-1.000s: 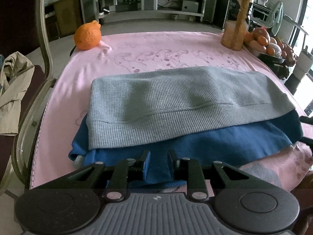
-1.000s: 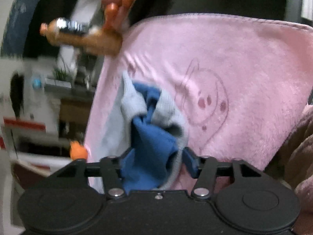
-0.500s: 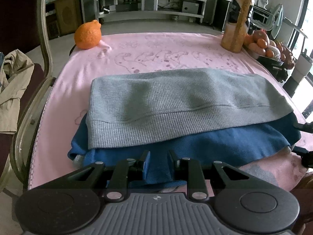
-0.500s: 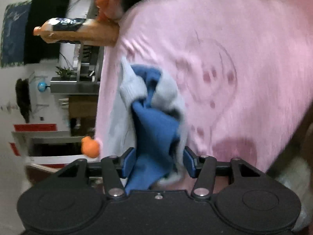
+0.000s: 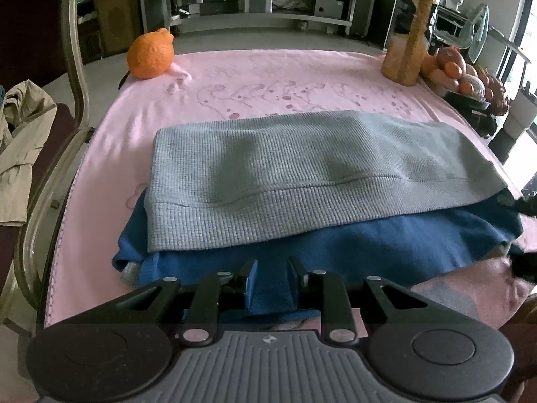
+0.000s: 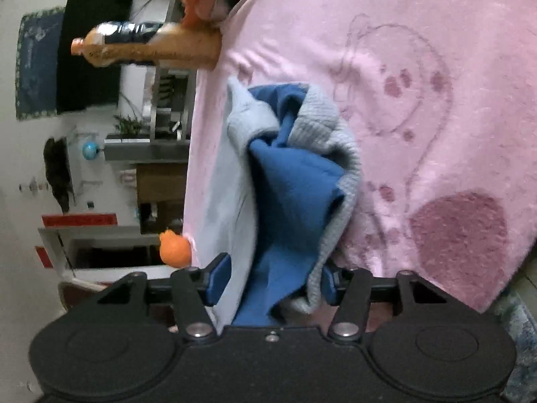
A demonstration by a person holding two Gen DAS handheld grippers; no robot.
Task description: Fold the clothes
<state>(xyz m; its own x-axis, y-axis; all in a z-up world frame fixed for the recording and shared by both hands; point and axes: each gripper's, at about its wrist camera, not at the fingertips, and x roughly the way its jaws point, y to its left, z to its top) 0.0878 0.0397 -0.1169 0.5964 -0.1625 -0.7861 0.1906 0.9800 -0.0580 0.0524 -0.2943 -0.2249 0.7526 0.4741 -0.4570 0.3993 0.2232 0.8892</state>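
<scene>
Pink blanket: folded sweater lies crosswise, L-to-R.

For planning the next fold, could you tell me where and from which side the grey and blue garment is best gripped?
Judging by its pose, grip the garment at its near blue hem, coming in low from the near table edge. That edge lies loose and overhangs slightly, where the left gripper pinches it; the right gripper straddles the bunched end.

Left wrist view low over the pink blanket, right wrist view rolled sideways, close, both sharing it
</scene>
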